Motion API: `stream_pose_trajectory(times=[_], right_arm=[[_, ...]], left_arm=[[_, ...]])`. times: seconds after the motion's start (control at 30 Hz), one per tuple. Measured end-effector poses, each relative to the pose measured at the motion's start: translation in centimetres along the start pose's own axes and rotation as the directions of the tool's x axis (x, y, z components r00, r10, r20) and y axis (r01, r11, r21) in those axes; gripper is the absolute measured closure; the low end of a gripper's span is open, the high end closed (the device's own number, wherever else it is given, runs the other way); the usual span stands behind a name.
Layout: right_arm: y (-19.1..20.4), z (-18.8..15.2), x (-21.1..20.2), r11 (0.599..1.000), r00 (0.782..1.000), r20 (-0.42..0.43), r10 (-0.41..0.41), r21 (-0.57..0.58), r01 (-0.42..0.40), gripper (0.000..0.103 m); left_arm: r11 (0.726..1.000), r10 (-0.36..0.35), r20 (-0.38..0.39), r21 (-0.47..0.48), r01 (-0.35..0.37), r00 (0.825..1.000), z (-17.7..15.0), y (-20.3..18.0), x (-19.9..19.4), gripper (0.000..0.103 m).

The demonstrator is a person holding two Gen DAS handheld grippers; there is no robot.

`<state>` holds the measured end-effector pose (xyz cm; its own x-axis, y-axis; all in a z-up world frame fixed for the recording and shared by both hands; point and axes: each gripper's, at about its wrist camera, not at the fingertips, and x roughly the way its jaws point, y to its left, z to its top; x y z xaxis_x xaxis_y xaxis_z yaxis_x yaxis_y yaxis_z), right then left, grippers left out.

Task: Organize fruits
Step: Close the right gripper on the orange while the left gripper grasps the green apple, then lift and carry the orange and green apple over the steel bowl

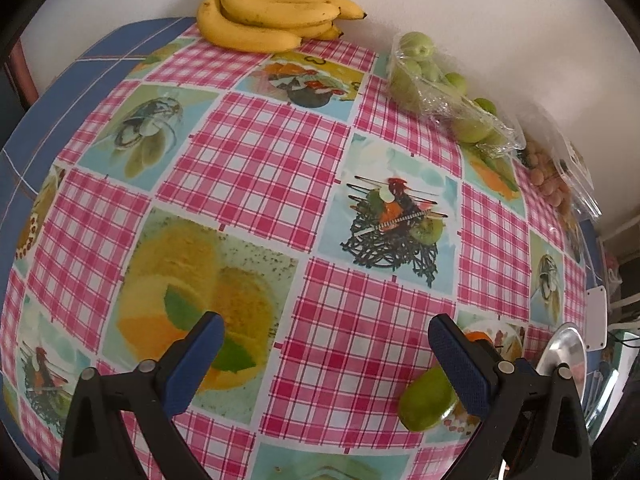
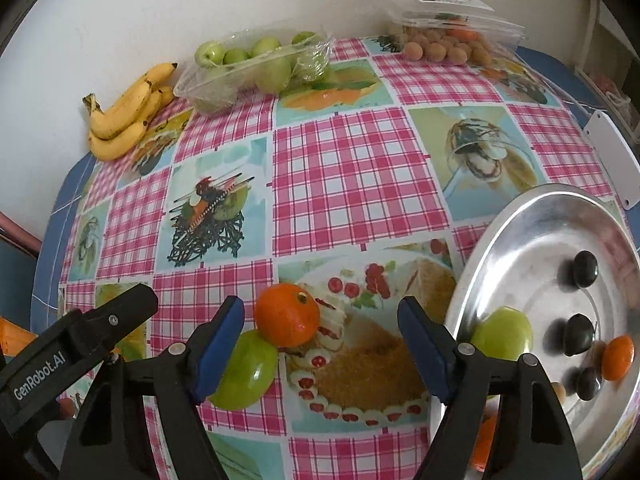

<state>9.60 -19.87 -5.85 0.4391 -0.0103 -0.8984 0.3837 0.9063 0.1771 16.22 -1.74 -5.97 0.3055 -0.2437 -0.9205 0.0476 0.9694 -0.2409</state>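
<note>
On the checked surface (image 2: 352,168), a tangerine (image 2: 287,315) sits just left of the metal plate (image 2: 520,216), touching a green apple (image 2: 246,372) on its far side from the plate. The right claw (image 2: 322,344) hangs open around the tangerine, pads clear of the peel. The left claw (image 1: 326,364) is open and empty too. The tangerine looks light, with soft, smooth skin likely to roll; a gentle hold across its widest middle seems safest.
</note>
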Motion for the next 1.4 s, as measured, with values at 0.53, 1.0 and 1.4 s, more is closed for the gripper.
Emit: stream_pose_trajectory(times=[0.53,1.0,1.4], right_arm=[[1.4,0.1,1.6,0.999,1.0,-0.024,0.009,-0.031,-0.01,0.067],[0.2,-0.8,-1.7,1.0,1.0,-0.014,0.016,0.0,-0.016,0.067],[-1.1,-2.9,-4.8,1.0,1.0,0.004,0.012,0.026,-0.012,0.067]], left_arm=[[1.0,-0.007,-0.016,-0.02,0.007,1.0,0.1,0.3,0.7,0.0],[0.997,-0.077,-0.029,0.025,0.077,0.997,-1.0,-1.2,-0.5,0.0],[0.991,-0.106,-0.05,0.083,0.11,0.993,-2.4,-3.1,-0.9,0.001]])
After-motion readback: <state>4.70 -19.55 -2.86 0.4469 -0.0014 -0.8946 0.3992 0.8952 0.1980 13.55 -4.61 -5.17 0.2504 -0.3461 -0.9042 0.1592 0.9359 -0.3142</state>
